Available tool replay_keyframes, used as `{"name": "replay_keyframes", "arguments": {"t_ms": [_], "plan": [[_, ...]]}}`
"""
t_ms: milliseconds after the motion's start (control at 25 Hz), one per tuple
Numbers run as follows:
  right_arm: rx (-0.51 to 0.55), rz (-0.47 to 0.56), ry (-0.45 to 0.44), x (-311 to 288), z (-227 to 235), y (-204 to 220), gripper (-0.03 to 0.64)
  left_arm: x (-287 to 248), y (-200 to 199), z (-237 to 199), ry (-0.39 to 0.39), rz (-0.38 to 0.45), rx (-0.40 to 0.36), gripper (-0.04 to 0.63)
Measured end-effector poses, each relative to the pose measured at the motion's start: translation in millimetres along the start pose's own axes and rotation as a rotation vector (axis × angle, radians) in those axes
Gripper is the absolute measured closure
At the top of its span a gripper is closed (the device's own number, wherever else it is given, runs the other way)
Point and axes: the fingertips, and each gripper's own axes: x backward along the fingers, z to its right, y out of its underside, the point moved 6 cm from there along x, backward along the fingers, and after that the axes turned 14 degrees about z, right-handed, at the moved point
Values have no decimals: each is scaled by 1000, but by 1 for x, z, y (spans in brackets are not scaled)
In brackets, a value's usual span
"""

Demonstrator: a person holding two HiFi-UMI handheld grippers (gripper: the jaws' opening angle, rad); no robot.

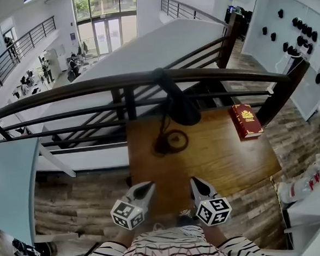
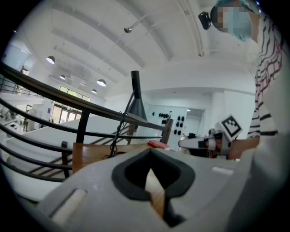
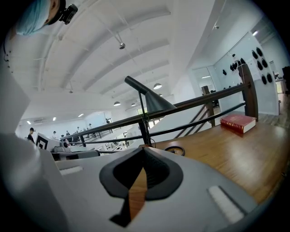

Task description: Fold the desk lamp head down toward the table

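Note:
A black desk lamp stands at the far middle of the wooden table. Its round base rests on the wood, and its cone head is raised on the upright stem. Both grippers hover over the table's near edge, well short of the lamp. My left gripper is shut with nothing in it, and so is my right gripper. The left gripper view has the lamp head ahead above the rail. In the right gripper view the head tilts over the base.
A red book lies at the table's far right corner. A dark wooden railing runs right behind the table, with a drop to a lower floor beyond. A white unit stands to the right of the table.

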Motion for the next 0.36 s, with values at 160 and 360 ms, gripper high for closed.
{"name": "replay_keyframes", "arguments": {"t_ms": [160,360], "plan": [[1,3,4,0,2,-1,617,-2,0,-1,2,1,0,594],[-3,3,7,-1,2,-2,617,-3,-1,-1,1,0,10,594]]}}
